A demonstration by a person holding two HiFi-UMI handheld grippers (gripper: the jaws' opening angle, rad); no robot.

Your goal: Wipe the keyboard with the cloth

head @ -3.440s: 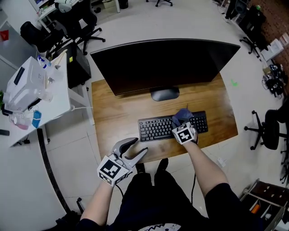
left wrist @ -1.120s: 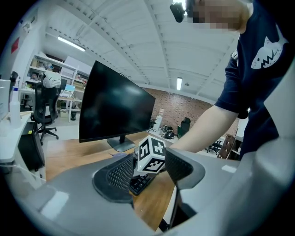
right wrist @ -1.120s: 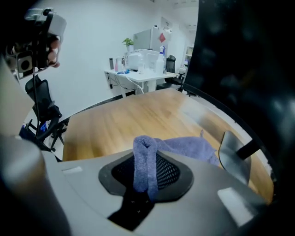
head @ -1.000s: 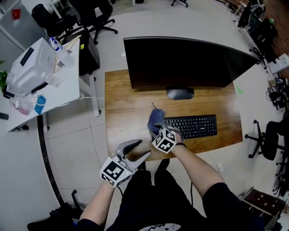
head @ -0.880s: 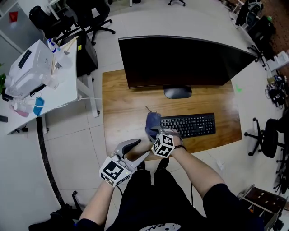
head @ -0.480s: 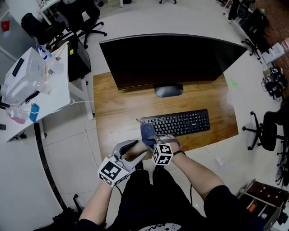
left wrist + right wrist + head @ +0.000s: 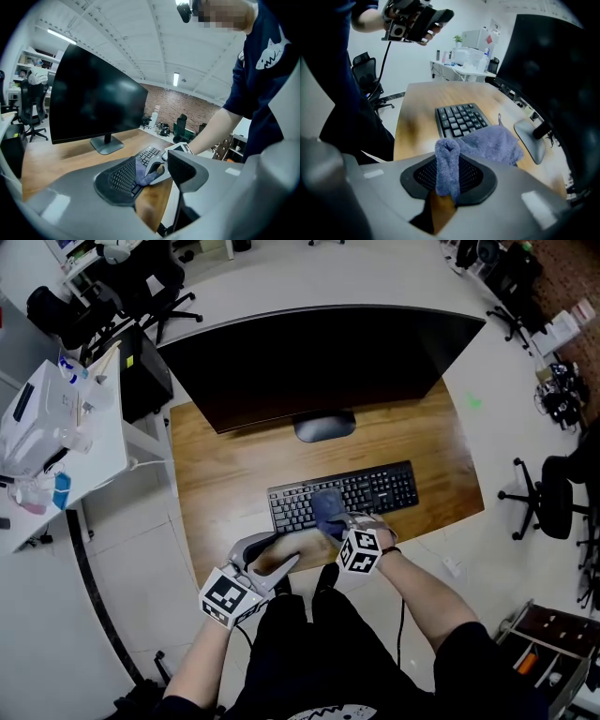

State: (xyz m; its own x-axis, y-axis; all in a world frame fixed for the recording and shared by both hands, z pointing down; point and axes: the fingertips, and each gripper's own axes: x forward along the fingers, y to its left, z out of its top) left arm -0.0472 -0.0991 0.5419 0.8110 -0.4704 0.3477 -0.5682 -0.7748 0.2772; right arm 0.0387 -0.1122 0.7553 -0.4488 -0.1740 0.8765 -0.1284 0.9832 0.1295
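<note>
A black keyboard [image 7: 370, 488] lies on the wooden desk [image 7: 220, 479] in front of the monitor. A blue-grey cloth [image 7: 327, 506] rests on the keyboard's left half, and my right gripper [image 7: 336, 521] is shut on a fold of it. In the right gripper view the cloth [image 7: 447, 169] stands pinched between the jaws and spreads over the keyboard [image 7: 458, 119]. My left gripper [image 7: 274, 557] hovers open at the desk's near edge, holding nothing. The left gripper view looks between its jaws [image 7: 151, 174] at the keyboard [image 7: 150, 153] and cloth [image 7: 143, 175].
A wide black monitor [image 7: 319, 357] with its stand [image 7: 324, 426] fills the back of the desk. A white side table [image 7: 56, 442] with equipment stands to the left. Office chairs [image 7: 553, 498] ring the desk on the pale floor.
My right gripper dragged the cloth left along the keyboard to its left end, then came back right onto the keys. The left gripper stayed open near the desk edge.
</note>
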